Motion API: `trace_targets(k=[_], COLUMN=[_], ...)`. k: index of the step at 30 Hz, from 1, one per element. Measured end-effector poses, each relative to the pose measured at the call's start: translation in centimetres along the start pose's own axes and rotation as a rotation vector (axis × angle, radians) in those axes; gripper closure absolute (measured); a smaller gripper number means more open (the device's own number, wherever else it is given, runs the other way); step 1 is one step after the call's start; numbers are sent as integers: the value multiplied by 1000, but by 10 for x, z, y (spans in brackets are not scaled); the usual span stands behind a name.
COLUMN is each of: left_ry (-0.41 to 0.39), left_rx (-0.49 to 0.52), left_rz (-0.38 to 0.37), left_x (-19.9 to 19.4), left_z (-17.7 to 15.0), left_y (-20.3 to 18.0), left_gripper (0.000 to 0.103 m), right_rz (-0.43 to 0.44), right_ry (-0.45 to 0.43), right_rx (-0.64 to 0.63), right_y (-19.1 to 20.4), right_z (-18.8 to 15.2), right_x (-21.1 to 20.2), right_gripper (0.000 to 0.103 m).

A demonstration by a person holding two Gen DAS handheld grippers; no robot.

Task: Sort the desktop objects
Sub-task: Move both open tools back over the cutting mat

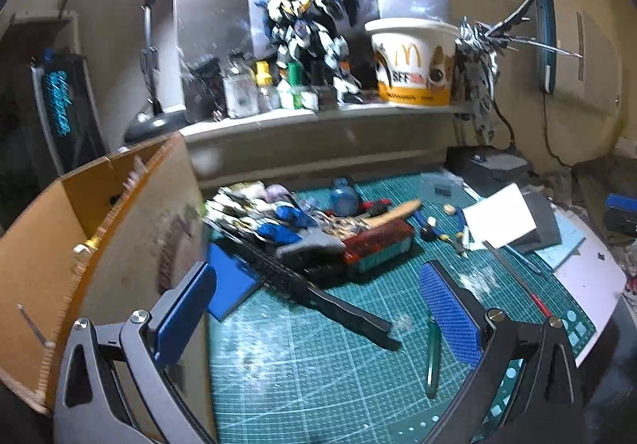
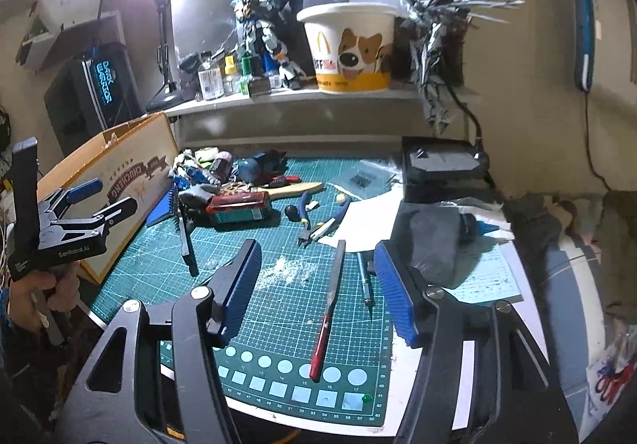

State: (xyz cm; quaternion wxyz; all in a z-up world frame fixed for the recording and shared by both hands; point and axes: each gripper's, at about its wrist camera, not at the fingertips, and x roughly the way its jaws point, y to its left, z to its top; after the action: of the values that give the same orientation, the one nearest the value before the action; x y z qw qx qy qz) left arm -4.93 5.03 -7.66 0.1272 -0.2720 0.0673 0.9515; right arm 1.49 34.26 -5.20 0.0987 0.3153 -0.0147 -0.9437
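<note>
While the cardboard box [image 2: 131, 181] walls off the left edge of the cutting mat [image 2: 278, 308], you have open mat ahead. Your right gripper [image 2: 318, 293] stands part open around the red-handled file [image 2: 328, 312], pads clear; its long axis runs away from you, handle nearest. Your left gripper [image 1: 318, 308] gapes wide, empty.

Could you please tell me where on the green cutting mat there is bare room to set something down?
Bare mat lies between the black tool and the near edge. The far side is crowded around the red box and pliers.
</note>
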Motion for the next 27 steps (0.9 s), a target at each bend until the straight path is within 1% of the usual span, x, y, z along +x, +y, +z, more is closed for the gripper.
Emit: trace_targets(k=[2, 7, 8, 12, 15, 17, 19, 20, 21, 23, 25, 27], left_ry=[18, 82, 97, 196, 250, 252, 275, 288, 297, 313, 309, 312], left_rx=[9, 121, 134, 117, 114, 123, 132, 136, 139, 145, 147, 146], left_rz=[-29, -91, -99, -139, -155, -146, -153, -157, -165, -181, -189, -213], left_x=[4, 24, 29, 57, 72, 77, 81, 83, 85, 88, 87, 86], left_z=[-4, -17, -18, -25, -29, -31, -32, -33, -35, -38, -39, -39], left_y=[-8, -49, -54, -66, -73, -77, -80, -82, -84, -87, -89, -92], left_gripper=[0, 0, 2, 17, 20, 21, 31, 39, 51, 61, 68, 86], right_rz=[0, 5, 5, 3, 2, -1, -5, -8, -9, -13, -14, -12], right_ry=[8, 16, 18, 29, 31, 26, 23, 21, 20, 21, 23, 29], right_rx=[-1, 22, 25, 31, 40, 52, 64, 70, 78, 87, 97, 102], right_y=[-1, -12, -13, -21, -28, -34, -40, -43, -47, -52, -56, -58], right_z=[-1, -1, -1, -2, -2, -2, -2, -2, -2, -2, -3, -4], right_x=[3, 7, 7, 7, 6, 3, 2, 0, -1, -2, -1, 0], right_gripper=[47, 47, 47, 47, 47, 47, 47, 47, 47, 47, 46, 46])
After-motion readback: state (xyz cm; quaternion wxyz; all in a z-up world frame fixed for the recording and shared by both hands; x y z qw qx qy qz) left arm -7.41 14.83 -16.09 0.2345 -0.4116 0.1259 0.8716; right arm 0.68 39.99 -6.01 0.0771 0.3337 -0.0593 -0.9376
